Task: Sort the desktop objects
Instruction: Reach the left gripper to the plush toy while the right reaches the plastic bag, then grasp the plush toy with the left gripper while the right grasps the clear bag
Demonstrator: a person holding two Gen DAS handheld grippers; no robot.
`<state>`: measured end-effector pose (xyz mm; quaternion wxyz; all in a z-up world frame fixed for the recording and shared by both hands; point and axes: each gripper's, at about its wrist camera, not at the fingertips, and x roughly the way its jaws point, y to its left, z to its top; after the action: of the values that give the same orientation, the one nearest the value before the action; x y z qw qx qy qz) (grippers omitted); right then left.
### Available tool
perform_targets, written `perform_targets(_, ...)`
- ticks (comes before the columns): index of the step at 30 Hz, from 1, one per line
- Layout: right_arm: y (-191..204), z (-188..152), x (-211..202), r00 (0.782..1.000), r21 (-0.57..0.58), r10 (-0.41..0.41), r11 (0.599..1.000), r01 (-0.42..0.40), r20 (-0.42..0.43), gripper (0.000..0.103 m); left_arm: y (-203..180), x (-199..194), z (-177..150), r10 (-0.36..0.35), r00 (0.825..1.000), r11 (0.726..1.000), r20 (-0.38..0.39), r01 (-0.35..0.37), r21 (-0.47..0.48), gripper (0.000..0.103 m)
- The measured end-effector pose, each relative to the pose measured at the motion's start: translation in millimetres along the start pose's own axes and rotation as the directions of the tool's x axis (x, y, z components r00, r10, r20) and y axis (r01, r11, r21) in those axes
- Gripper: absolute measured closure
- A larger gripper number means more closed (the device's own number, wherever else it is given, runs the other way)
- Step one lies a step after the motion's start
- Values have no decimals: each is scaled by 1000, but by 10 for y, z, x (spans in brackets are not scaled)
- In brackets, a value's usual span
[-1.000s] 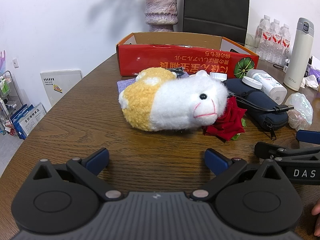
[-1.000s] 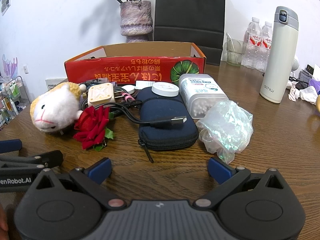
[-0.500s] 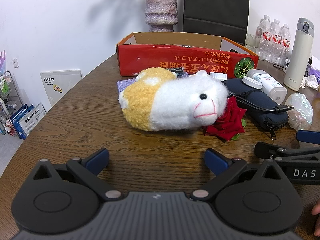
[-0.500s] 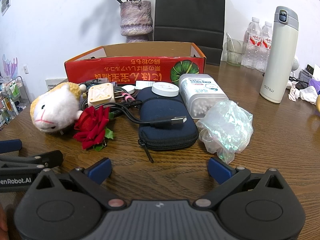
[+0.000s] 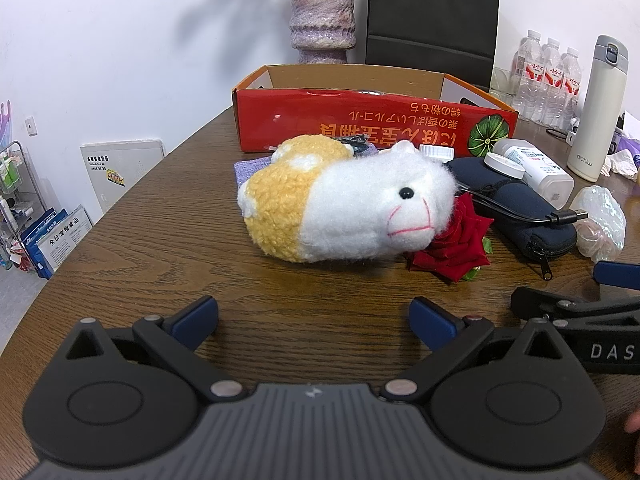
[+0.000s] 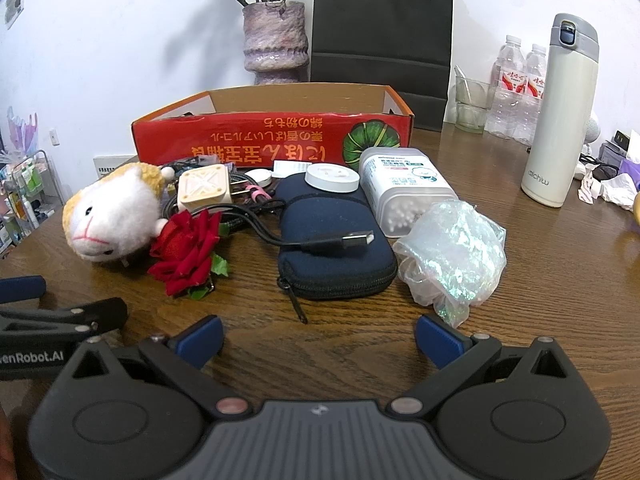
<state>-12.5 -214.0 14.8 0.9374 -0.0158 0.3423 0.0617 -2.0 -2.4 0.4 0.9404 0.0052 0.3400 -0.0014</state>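
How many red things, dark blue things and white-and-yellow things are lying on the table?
Red: 2, the red box and the rose
Dark blue: 1, the zip pouch
White-and-yellow: 1, the plush toy
Total: 4

One plush toy (image 5: 348,208), three water bottles (image 5: 550,80)

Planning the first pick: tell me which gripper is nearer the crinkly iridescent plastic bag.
Right. The right gripper sits open just short of the crinkly iridescent plastic bag, its right finger nearly under it. The left gripper, also open, faces the plush toy, farther left.
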Motion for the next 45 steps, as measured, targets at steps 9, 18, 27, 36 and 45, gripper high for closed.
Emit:
perform_targets(9,-16,-24,-66,998,-51,56,997,-57,-28,0,16,-138,-41,-75,997,996,16,75,43,0)
perform_targets(18,-435,226,-507,984,59,75,995,-86,163,0,75,-187,580,-79,986,977,149,106,-185,0)
perform_targets(27,-885,351,-215,994,173,-38,985,19,105,18,345,-160,344,116,992,991,38,-114,-69,0)
perform_targets(36,-846,331,-53,999,124,8,992,-14,46,61,484,-27,447,72,997,989,29,-68,-128,54)
perform_targets(45,-904,326,-262,993,133,-34,991,19,111,76,494,-375,428,27,991,985,128,-5,-171,63)
